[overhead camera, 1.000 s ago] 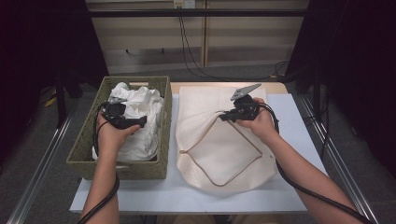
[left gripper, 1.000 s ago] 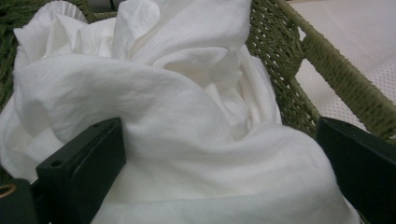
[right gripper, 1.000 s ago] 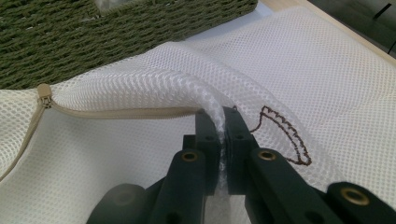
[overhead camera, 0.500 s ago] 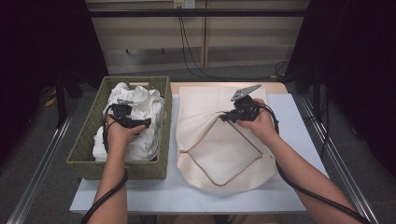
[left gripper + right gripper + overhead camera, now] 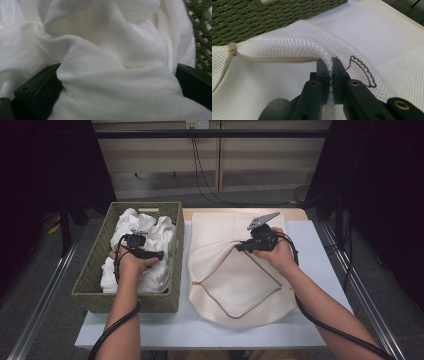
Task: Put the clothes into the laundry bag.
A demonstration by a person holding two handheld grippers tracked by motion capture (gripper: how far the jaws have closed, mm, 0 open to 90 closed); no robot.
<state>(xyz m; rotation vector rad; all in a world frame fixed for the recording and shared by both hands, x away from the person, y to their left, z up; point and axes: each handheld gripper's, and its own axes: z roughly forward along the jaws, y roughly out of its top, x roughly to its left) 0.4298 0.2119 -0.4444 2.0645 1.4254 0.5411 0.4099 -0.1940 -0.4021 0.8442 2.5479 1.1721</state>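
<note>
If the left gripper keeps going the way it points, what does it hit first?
The white cloth in the basket. The left gripper has open jaws either side of a fold, which looks closest, though depth is unclear.

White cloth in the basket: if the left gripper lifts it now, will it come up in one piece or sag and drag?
The white cloth lies in soft folds, so it will likely sag. It bulges between the left gripper's open jaws, and the rest of the heap in the basket may drag along.

Your white rectangular table (image 5: 320, 270) carries a green woven basket (image 5: 95, 275) at nine o'clock and a cream mesh laundry bag (image 5: 235, 285) at its centre.
</note>
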